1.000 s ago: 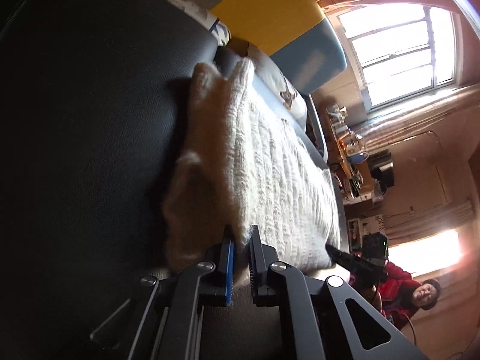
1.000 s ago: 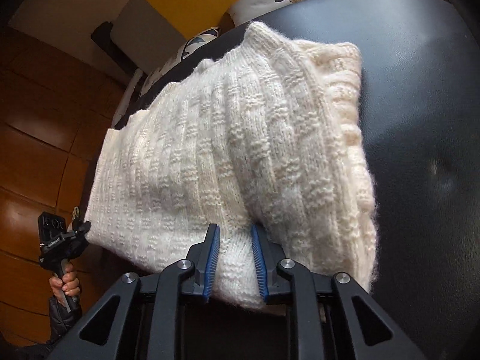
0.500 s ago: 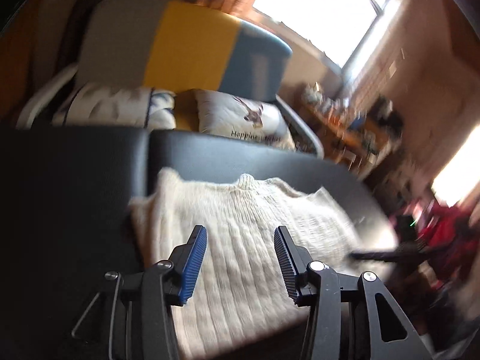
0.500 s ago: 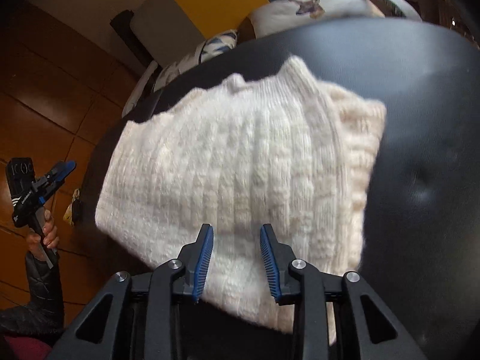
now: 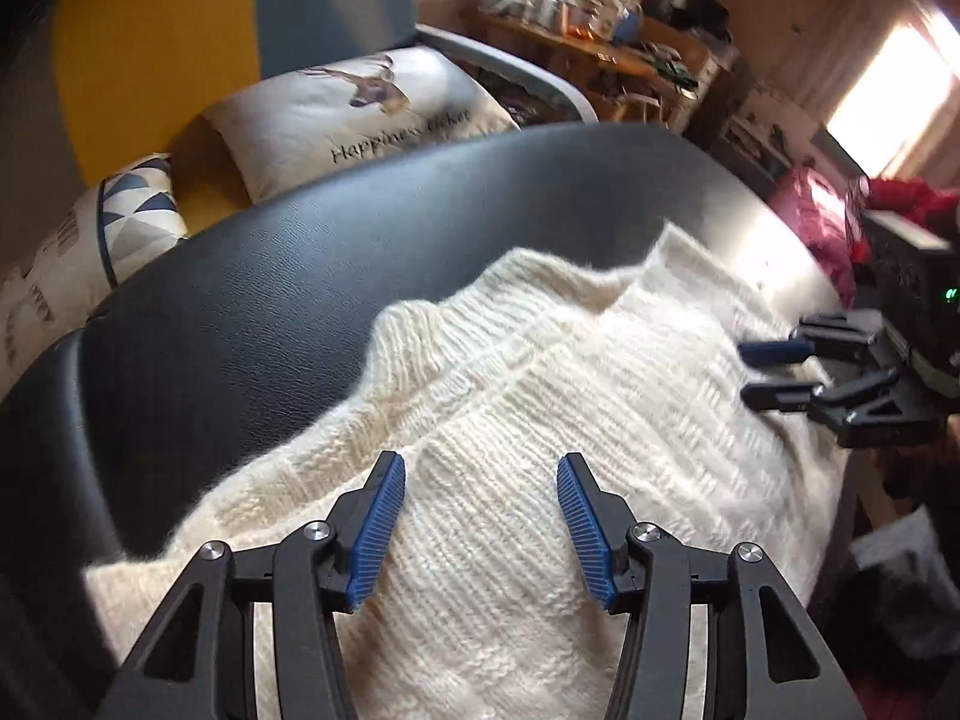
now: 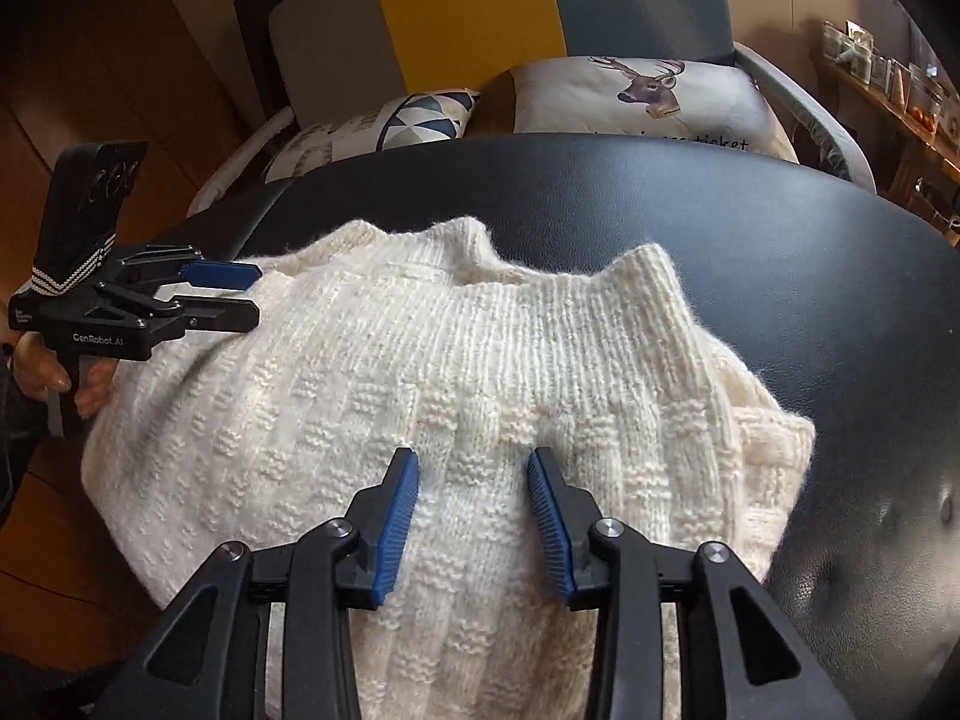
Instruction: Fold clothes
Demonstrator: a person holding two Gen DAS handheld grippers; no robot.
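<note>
Sweater (image 6: 456,408) lies on the black cushion (image 6: 780,252) as a compact doubled-up bundle, collar ribs at the far edge and layered edges showing along its right side. I have both grippers hovering over it: my left gripper (image 5: 480,525) spread wide with nothing between the pads, my right gripper (image 6: 471,525) also open and empty. I'd judge the folding largely done, since no sleeve or hem hangs loose in view; whether another fold or a squaring-up is wanted, I cannot tell from here.
</note>
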